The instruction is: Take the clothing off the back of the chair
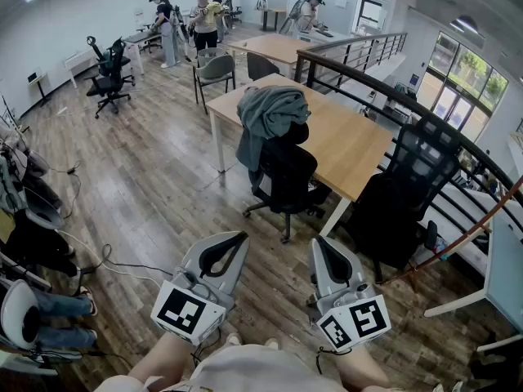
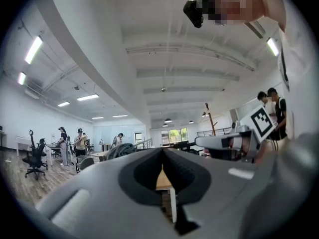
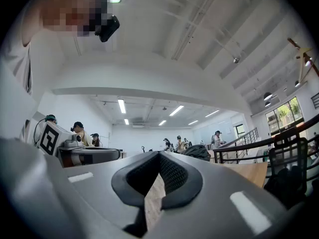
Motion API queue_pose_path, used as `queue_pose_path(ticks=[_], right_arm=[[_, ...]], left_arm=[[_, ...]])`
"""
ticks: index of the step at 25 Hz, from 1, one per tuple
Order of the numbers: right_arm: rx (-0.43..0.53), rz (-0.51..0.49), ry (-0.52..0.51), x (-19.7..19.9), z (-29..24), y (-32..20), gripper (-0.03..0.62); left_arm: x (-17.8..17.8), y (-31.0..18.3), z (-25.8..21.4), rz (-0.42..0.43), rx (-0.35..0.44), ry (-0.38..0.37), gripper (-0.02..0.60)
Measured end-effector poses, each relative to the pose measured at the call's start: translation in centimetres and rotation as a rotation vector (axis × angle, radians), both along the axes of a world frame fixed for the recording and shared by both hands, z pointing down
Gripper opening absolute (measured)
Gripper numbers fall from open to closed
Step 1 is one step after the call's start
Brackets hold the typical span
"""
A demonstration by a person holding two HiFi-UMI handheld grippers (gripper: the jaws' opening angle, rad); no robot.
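A grey-teal garment [image 1: 268, 119] hangs over the back of a black office chair [image 1: 286, 178] pushed against a wooden table [image 1: 343, 141]. My left gripper [image 1: 231, 241] is shut with nothing in it, held low and well short of the chair. My right gripper [image 1: 326, 247] is also shut and empty, beside the left one. In the left gripper view the garment [image 2: 118, 150] shows small and far beyond the closed jaw tips [image 2: 162, 151]. The right gripper view has the garment [image 3: 197, 152] in the distance past its closed tips [image 3: 159, 154].
A second black mesh chair [image 1: 404, 194] stands right of the table, by a curved railing [image 1: 384, 84]. Cables [image 1: 106, 260] trail over the wood floor at left. Several people [image 1: 188, 19] work at far desks. Clothes racks [image 1: 24, 219] line the left edge.
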State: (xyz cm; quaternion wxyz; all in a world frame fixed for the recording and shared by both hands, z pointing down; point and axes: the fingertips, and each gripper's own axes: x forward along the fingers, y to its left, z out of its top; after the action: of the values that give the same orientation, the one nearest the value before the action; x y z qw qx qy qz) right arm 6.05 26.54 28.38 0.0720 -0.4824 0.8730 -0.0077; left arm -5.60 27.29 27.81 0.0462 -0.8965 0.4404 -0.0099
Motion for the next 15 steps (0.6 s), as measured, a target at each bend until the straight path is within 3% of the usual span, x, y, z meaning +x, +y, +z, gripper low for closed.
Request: queue_pose_path(ticks=[15], right_arm=[[-0.028,0.003,0.0,0.9,1.0,-0.2,0.0]], left_arm=[[1.1,0.0,1.0,0.006,-0.02,-0.008,-0.009]])
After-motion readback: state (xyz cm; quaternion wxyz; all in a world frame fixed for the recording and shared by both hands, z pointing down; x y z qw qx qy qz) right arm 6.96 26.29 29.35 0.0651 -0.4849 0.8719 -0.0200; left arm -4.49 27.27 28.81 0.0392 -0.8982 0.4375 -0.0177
